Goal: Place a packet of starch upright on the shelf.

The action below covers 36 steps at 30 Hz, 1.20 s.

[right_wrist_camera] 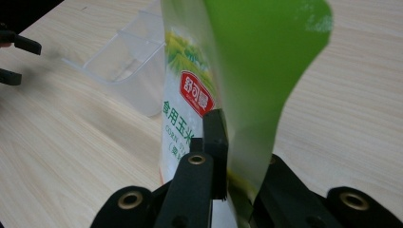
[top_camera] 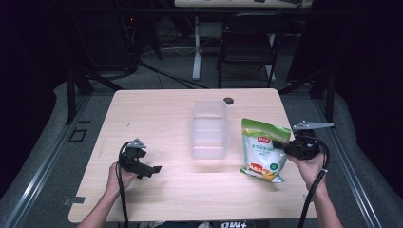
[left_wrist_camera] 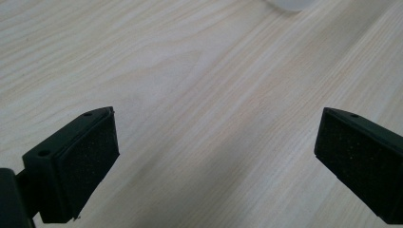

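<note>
From above, the pale wood-grain table (top_camera: 157,114) carries a clear, ribbed plastic bin (top_camera: 209,128), rectangular and open-topped, near its middle. At about four o'clock from the bin stands a glossy green-and-white pouch (top_camera: 264,149), soft and creased, with a folded top edge. The right gripper (top_camera: 284,146) comes in from three o'clock of the pouch and is clamped on its right edge, the hand behind it. The left gripper (top_camera: 154,169) sits at eight o'clock from the bin, well apart from the pouch, its jaws spread with nothing between them.

In the left gripper view, the two black jaws with coarse, foam-like pads (left_wrist_camera: 90,164) stand wide apart over bare wood grain; a sliver of the bin (left_wrist_camera: 290,4) shows at twelve o'clock.

In the right gripper view, the pouch (right_wrist_camera: 247,76) rises straight up at twelve o'clock from the jaws, pinched tight between them, its shiny green back facing right and its printed white front left. The bin (right_wrist_camera: 128,66) lies at ten o'clock.
</note>
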{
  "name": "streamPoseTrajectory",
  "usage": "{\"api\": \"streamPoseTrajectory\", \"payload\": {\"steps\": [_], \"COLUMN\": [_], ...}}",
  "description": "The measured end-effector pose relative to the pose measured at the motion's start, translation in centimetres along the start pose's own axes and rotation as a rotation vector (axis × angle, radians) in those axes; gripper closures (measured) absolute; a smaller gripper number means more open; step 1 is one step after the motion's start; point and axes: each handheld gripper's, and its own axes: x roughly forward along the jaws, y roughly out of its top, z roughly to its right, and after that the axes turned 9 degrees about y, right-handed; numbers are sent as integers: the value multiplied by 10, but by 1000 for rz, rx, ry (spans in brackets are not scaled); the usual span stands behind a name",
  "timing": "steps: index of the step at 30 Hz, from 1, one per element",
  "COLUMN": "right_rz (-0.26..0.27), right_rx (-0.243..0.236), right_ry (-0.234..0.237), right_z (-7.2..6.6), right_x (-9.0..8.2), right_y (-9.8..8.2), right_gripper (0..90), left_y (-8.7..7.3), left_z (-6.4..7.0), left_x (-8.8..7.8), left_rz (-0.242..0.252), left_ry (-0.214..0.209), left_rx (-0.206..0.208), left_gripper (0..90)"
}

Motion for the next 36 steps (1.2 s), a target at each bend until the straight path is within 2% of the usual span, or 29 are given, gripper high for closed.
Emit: {"api": "streamPoseTrajectory", "payload": {"steps": [21,28,36], "right_rz": [10,29,26], "right_rx": [-37,-41,-45], "right_ry": [-4,-11,-19], "right_z": [-9,-11,-11], "right_x": [-1,-2,-5], "right_y": [12,16,19], "right_gripper": [900,900,900], "left_y": [0,0,0], "left_z": [0,0,-1], "left_x": [0,1,0], "left_rz": [0,-5,-5], "left_ry": [0,18,19], "left_rx": [0,8,3], "left_gripper": [8,11,15]}}
